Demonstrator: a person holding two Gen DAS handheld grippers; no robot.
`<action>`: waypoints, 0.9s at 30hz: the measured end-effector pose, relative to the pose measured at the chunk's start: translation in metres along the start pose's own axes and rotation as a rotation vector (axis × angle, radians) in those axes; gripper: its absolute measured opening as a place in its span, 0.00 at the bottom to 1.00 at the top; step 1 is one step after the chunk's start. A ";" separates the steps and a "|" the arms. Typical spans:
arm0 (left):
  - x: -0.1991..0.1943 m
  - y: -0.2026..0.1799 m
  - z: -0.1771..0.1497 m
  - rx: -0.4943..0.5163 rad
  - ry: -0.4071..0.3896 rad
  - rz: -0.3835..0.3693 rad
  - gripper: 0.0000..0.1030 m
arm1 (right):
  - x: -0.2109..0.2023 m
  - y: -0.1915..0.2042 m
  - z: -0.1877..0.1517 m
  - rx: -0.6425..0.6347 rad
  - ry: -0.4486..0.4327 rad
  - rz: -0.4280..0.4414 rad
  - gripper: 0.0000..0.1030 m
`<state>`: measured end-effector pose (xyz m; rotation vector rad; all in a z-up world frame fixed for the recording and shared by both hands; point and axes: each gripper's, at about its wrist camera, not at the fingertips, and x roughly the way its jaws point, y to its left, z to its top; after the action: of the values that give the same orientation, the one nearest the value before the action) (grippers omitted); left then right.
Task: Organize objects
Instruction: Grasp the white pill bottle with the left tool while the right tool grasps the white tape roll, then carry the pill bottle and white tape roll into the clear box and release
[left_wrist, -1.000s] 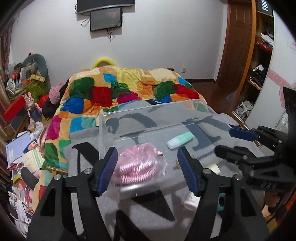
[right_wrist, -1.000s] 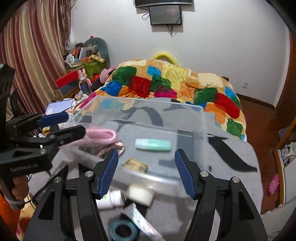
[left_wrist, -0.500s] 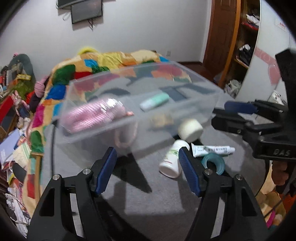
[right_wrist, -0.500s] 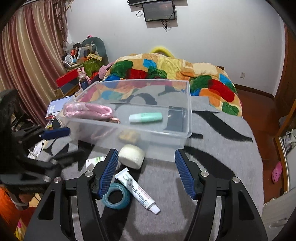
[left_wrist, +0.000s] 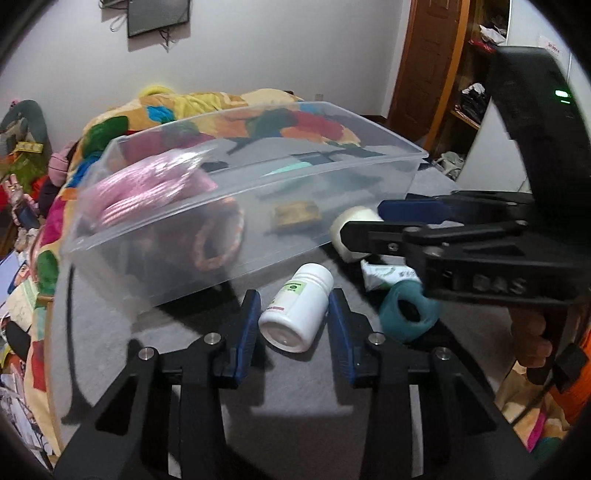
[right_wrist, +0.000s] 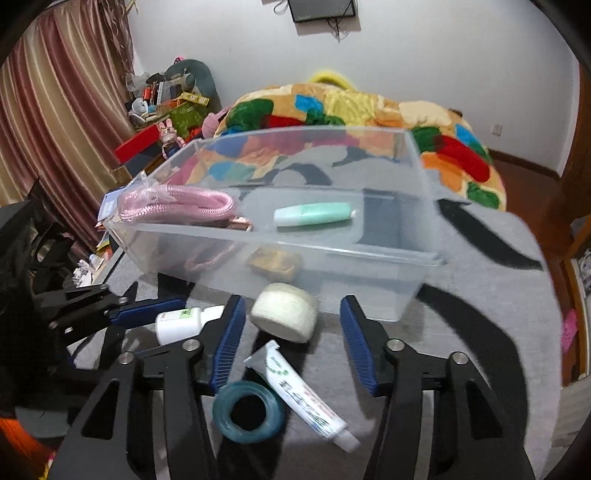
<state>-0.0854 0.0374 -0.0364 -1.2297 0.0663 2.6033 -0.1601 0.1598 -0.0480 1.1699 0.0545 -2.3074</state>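
While straddling, left fingers: narrow gap around white plastic bottle, contact unclear.
Right fingers: wide, around white tape roll.
Beside: teal ring, toothpaste tube.
Behind: clear plastic bin holding pink braided rope, on grey blanket.

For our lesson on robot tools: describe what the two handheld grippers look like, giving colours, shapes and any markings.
Both the left gripper and the right gripper are matte black with angular, cut-out linkages, silver pivot bolts and ribbed blue pads on the jaws. From the left wrist view, the right gripper's body shows embossed letters, roughly "DAS", and a small green light.
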 end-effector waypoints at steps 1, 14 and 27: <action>-0.001 0.002 -0.002 -0.005 -0.002 0.007 0.36 | 0.004 0.001 0.000 0.002 0.010 0.004 0.39; -0.039 0.016 0.008 -0.062 -0.111 0.026 0.28 | -0.027 0.018 -0.006 -0.056 -0.075 -0.014 0.35; -0.068 0.017 0.063 -0.058 -0.250 0.063 0.28 | -0.070 0.017 0.027 -0.036 -0.235 -0.019 0.35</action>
<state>-0.0959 0.0155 0.0549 -0.9235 -0.0190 2.8100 -0.1385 0.1698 0.0255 0.8773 0.0198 -2.4339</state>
